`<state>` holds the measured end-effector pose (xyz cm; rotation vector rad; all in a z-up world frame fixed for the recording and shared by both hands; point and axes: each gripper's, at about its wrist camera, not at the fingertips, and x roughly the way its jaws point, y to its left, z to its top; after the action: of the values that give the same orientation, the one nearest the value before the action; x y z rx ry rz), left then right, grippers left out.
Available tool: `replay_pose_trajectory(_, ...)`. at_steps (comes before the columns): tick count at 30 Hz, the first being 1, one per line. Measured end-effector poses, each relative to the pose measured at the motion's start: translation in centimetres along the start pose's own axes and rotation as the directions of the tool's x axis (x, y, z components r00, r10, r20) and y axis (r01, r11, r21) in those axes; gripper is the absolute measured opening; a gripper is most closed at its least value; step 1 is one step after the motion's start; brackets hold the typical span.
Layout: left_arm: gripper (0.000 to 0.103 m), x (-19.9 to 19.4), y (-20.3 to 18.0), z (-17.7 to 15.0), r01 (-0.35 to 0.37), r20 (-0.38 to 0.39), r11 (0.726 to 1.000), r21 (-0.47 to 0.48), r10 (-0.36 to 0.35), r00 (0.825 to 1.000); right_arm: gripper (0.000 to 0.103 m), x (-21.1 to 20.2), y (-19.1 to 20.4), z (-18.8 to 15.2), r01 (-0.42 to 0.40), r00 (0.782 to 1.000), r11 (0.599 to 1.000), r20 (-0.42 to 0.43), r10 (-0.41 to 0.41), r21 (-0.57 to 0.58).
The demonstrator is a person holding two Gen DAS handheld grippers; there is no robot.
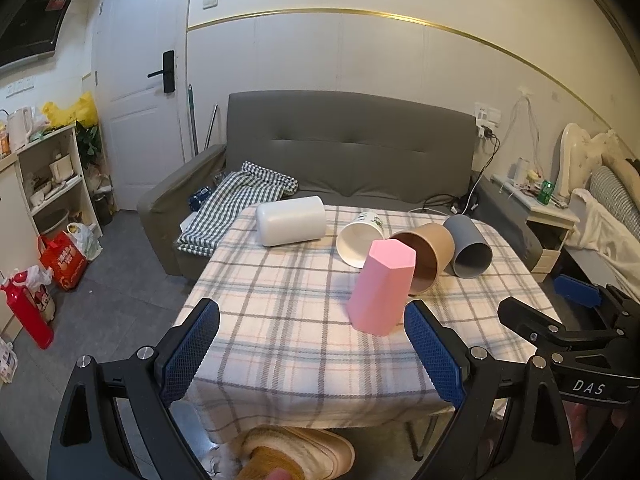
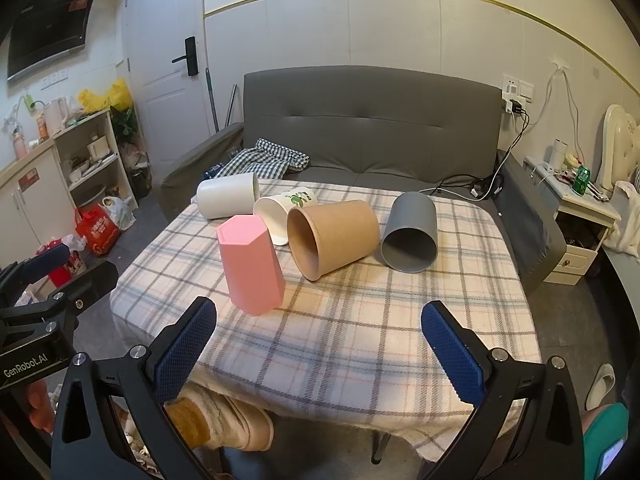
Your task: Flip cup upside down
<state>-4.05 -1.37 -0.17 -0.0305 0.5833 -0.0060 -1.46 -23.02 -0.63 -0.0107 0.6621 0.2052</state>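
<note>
A pink hexagonal cup [image 1: 380, 286] [image 2: 251, 264] stands upside down on the checked tablecloth [image 1: 288, 320] [image 2: 360, 320]. Behind it lie several cups on their sides: a white cylinder [image 1: 291, 220] [image 2: 227, 200], a white printed cup [image 1: 360, 238] [image 2: 280, 216], a brown paper cup [image 1: 426, 256] [image 2: 332, 236] and a grey cup [image 1: 468, 246] [image 2: 410, 238]. My left gripper [image 1: 312, 352] is open and empty at the table's near edge, left of the pink cup. My right gripper [image 2: 320, 354] is open and empty at the near edge, in front of the brown cup; it also shows in the left wrist view [image 1: 560, 320].
A grey sofa [image 1: 348, 152] with a checked cloth [image 1: 240, 196] stands behind the table. Shelves and bags [image 1: 60, 256] are at the left, a bedside table [image 2: 576, 216] and bed at the right. A slippered foot [image 1: 296, 452] is under the near table edge.
</note>
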Motion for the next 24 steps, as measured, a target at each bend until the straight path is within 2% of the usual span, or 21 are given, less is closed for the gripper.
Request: replay_pose_trajectory(24, 0.096, 0.1, -0.42, -0.31, -0.006, -0.008, 1.0, 0.031, 0.006, 1.0, 0.103, -0.02, -0.12, -0.03, 0.009, 1.0, 1.0, -0.004, -0.009, -0.007)
